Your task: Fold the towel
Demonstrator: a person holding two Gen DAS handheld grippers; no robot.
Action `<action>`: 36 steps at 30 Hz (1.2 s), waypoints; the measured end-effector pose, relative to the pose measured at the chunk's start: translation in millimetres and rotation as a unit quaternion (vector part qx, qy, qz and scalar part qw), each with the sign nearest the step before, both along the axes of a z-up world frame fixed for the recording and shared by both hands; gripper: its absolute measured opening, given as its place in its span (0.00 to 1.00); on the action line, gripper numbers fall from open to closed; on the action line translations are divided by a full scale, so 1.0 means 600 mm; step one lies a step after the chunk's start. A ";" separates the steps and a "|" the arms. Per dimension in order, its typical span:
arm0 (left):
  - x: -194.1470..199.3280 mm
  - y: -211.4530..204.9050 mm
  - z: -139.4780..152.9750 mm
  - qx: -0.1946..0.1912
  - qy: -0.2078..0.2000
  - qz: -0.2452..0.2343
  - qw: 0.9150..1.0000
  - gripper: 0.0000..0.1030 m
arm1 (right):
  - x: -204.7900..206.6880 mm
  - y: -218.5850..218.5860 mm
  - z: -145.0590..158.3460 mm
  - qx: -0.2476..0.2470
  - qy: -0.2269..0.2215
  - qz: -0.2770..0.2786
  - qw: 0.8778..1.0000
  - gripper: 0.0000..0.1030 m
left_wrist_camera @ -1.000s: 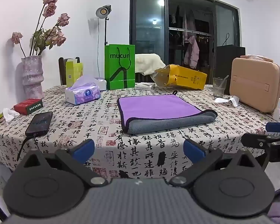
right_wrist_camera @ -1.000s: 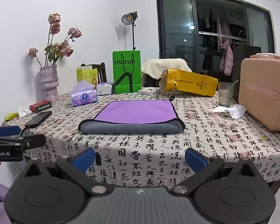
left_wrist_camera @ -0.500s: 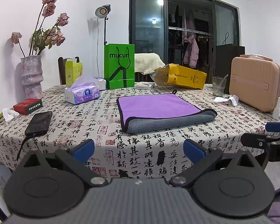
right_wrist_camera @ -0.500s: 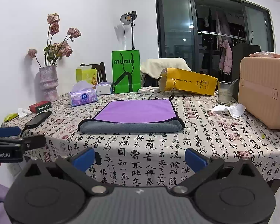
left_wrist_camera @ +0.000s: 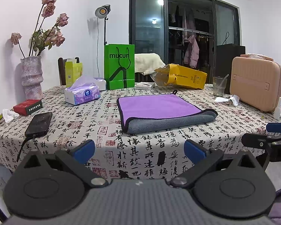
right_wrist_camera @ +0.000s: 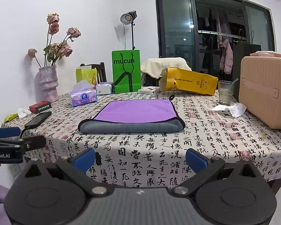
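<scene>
One folded towel (left_wrist_camera: 159, 108); two hand-held grippers, left (left_wrist_camera: 139, 151), right (right_wrist_camera: 140, 156), both released.

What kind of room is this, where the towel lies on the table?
Most likely a home dining or living room. The towel lies on a table with a printed cloth, among a vase of dried roses and a tissue pack; clothes hang behind a glass door.

Bare tablecloth (right_wrist_camera: 149, 150) fronts the towel (right_wrist_camera: 134, 114); tissue pack (right_wrist_camera: 83, 97) and glass (right_wrist_camera: 224, 93) flank it.
</scene>
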State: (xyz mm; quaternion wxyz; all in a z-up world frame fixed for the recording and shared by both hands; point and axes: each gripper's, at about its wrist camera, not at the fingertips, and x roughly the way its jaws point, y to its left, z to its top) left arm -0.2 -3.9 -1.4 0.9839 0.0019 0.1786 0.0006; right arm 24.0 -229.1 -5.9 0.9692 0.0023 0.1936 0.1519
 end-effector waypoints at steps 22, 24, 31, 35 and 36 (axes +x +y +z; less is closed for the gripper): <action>0.000 0.000 0.000 0.001 0.000 0.000 1.000 1.00 | 0.001 -0.003 -0.002 0.003 0.003 -0.004 1.000 1.00; 0.000 0.001 0.000 0.001 0.000 0.000 1.000 1.00 | 0.002 -0.003 -0.003 0.003 0.003 -0.004 1.000 1.00; 0.000 0.000 0.000 0.002 0.000 0.000 1.000 1.00 | 0.002 -0.002 -0.003 0.003 0.003 -0.005 1.000 1.00; 0.000 0.000 0.000 0.002 0.000 0.000 1.000 1.00 | 0.002 -0.002 -0.003 0.003 0.003 -0.005 1.000 1.00; 0.000 -0.001 0.000 0.002 0.000 0.000 1.000 1.00 | 0.002 -0.002 -0.003 0.003 0.003 -0.005 1.000 1.00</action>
